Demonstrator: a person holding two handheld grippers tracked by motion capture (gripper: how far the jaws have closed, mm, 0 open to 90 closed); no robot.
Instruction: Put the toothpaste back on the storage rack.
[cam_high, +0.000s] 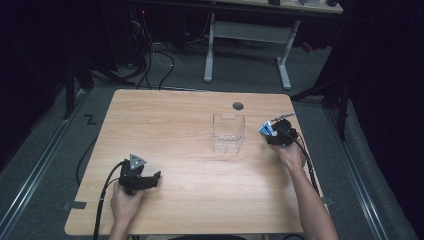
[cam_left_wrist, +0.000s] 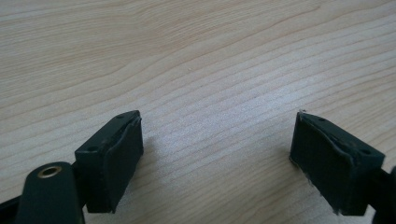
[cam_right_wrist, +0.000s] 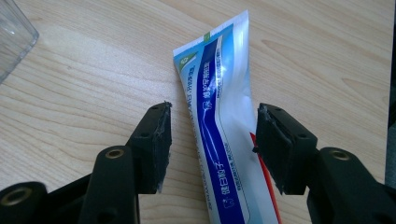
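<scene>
1. Counting the things: one toothpaste tube (cam_right_wrist: 219, 116), one clear plastic box (cam_high: 228, 132), one wooden table (cam_high: 190, 120) and two grippers are showing.
2. The toothpaste tube is lying flat on the table near its right edge, to the right of the clear plastic box and apart from it, in the high view.
3. The right gripper (cam_right_wrist: 210, 147) is hovering over the tube with one jaw on either side of it; the jaws are standing about half apart, and a strip of bare wood is showing between the left pad and the tube, so nothing is being squeezed. On the right side, whether the pad is brushing the tube is hard to tell.
4. The left gripper (cam_left_wrist: 217, 154) is resting near the table's front left part, well apart from the tube; its jaws are gaping wide with only bare wood grain between them.
5. The tube's lower end is running out of the bottom of the right gripper view, so its cap is not to be made out; its print is too small to read.
6. The box is being cut off at the top left corner of the right gripper view, and its contents are hard to judge through the clear walls.
</scene>
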